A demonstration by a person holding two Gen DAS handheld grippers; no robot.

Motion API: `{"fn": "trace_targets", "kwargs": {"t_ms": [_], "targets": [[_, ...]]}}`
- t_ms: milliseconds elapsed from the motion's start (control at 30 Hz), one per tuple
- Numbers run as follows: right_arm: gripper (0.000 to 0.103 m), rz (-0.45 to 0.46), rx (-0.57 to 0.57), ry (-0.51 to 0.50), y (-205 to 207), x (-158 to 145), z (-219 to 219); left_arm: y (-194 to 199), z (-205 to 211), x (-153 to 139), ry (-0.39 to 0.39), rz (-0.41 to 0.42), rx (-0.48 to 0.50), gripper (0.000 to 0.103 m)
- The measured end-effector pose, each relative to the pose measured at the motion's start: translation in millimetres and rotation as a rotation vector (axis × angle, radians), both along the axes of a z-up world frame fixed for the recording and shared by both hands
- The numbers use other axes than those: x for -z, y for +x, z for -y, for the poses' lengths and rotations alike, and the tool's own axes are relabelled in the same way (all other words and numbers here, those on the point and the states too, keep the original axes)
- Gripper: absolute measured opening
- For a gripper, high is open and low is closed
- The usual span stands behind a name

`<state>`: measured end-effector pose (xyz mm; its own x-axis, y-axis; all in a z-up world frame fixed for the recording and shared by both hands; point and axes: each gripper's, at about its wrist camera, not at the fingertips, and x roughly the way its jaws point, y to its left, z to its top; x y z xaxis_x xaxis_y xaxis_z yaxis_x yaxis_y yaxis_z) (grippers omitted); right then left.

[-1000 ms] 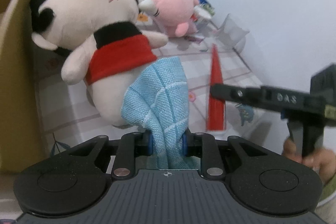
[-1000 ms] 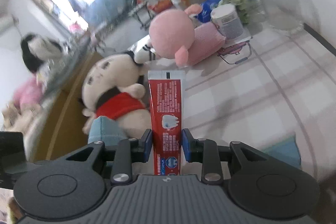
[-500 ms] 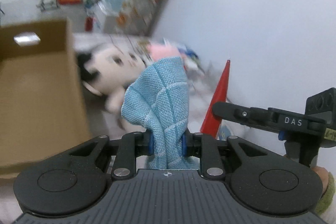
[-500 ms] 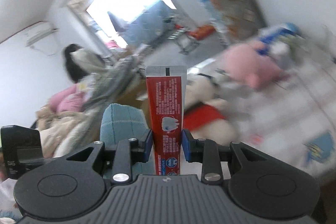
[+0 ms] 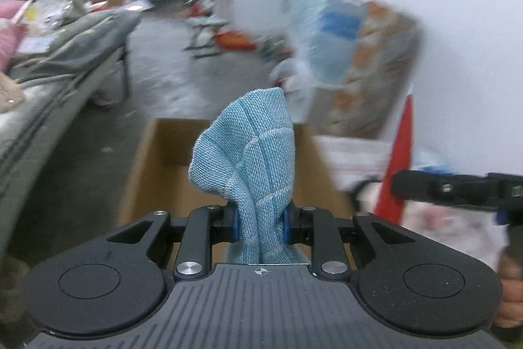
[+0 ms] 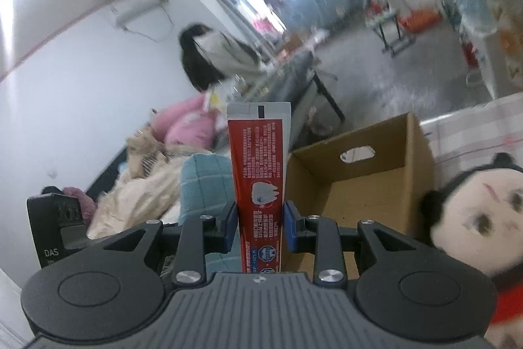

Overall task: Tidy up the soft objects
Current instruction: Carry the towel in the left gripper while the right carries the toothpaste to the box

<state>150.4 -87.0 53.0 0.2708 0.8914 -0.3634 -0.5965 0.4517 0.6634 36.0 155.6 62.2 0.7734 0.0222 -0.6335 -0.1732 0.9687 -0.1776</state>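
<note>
Since a second ago both views have swung up from the plush toys: the left gripper (image 5: 260,223), fingers clamped on the blue knitted cloth (image 5: 248,159), now has the open cardboard box (image 5: 153,159) straight ahead. The right gripper (image 6: 260,226) grips the red toothpaste tube (image 6: 258,185) upright, box right of its fingers, black-haired plush doll (image 6: 474,215) further right. Beyond, left to right: cluttered bed (image 5: 49,61), grey floor (image 5: 176,77), checked surface (image 6: 483,126).
</note>
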Motion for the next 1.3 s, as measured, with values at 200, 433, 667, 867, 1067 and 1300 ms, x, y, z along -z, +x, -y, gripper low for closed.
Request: {"fn": "trace_targets", "kwargs": {"t_ms": [200, 433, 667, 867, 1067, 1300], "targets": [[0.007, -0.113, -0.028, -0.178, 62.7, 37.4, -93.4, 91.0, -43.5, 38.8, 0.105, -0.189, -0.026, 0.021], [0.008, -0.263, -0.035, -0.332, 105.8, 95.9, -152.3, 151.6, -68.6, 91.6, 0.146, -0.371, 0.004, 0.023], [0.008, -0.376, -0.018, -0.366, 136.4, 132.4, -172.3, 183.8, -89.7, 124.6, 0.19, -0.456, -0.023, 0.029], [0.008, -0.424, -0.009, -0.383, 156.7, 149.3, -174.5, 197.0, -99.1, 128.5, 0.131, -0.476, -0.039, 0.035], [0.008, -0.423, -0.009, -0.418, 163.7, 153.4, -174.9, 188.4, -103.3, 119.5, 0.072, -0.443, -0.037, 0.043], [0.008, -0.43, -0.016, -0.443, 169.8, 155.2, -190.1, 176.3, -108.0, 100.4, 0.039, -0.34, -0.081, 0.078]]}}
